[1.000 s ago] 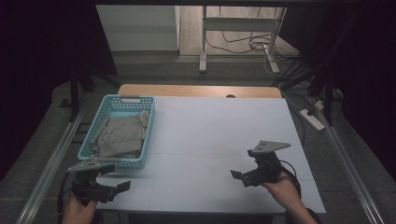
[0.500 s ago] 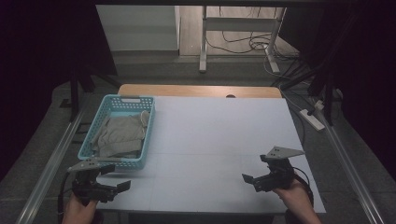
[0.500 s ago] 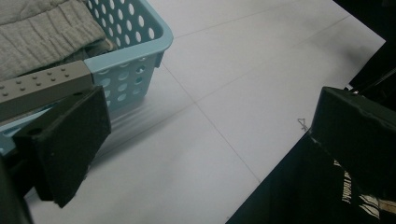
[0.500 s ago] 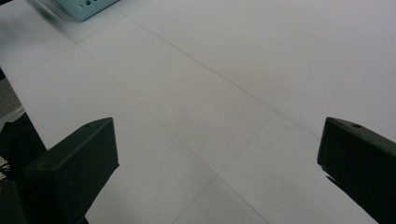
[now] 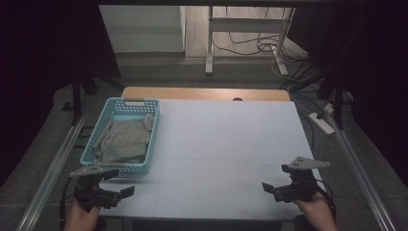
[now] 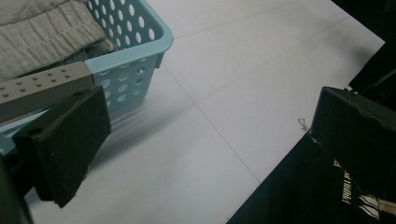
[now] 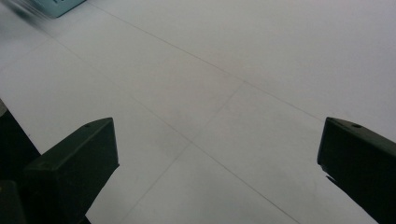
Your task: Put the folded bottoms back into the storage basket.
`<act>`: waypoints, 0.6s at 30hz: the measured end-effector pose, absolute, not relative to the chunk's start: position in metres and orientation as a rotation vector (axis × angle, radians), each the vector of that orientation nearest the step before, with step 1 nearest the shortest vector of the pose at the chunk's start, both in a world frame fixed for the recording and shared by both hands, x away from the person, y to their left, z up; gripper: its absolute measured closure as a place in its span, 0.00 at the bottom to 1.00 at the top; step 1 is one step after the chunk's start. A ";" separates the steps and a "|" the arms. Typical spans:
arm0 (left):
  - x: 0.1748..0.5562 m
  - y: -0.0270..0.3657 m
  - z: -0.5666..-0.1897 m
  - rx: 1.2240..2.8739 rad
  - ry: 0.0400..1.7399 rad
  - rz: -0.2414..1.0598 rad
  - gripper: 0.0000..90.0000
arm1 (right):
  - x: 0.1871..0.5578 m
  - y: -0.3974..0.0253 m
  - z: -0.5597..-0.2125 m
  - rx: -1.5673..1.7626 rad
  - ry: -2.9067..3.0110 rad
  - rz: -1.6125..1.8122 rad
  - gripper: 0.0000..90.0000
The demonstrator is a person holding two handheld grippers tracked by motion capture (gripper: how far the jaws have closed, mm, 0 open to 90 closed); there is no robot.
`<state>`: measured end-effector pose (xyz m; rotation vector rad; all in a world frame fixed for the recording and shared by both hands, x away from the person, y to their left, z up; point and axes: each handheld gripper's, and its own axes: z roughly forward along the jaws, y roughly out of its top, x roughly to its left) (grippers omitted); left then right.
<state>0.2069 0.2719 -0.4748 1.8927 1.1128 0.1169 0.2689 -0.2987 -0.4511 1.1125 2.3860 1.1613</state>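
In the left gripper view the basket (image 6: 126,51) is cut off by the top and left edges, and the grey cloth (image 6: 42,23) in it runs out of the picture too. A grey bar of the left gripper (image 6: 201,154) hides part of the basket's rim. In the right gripper view a blue corner of the basket (image 7: 60,5) is blurred and cropped at the top. In the high view both hands (image 5: 82,219) are cut by the bottom edge
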 end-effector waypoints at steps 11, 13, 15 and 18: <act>0.207 0.272 -0.475 1.891 1.113 0.117 0.00 | 0.262 -0.316 -0.452 1.174 2.354 1.161 0.00; 0.207 0.272 -0.475 1.889 1.114 0.117 0.00 | 0.261 -0.317 -0.451 1.177 2.349 1.164 0.00; 0.207 0.272 -0.475 1.889 1.113 0.118 0.00 | 0.259 -0.319 -0.451 1.183 2.347 1.165 0.00; 0.207 0.272 -0.475 1.887 1.113 0.118 0.00 | 0.257 -0.323 -0.450 1.194 2.335 1.169 0.00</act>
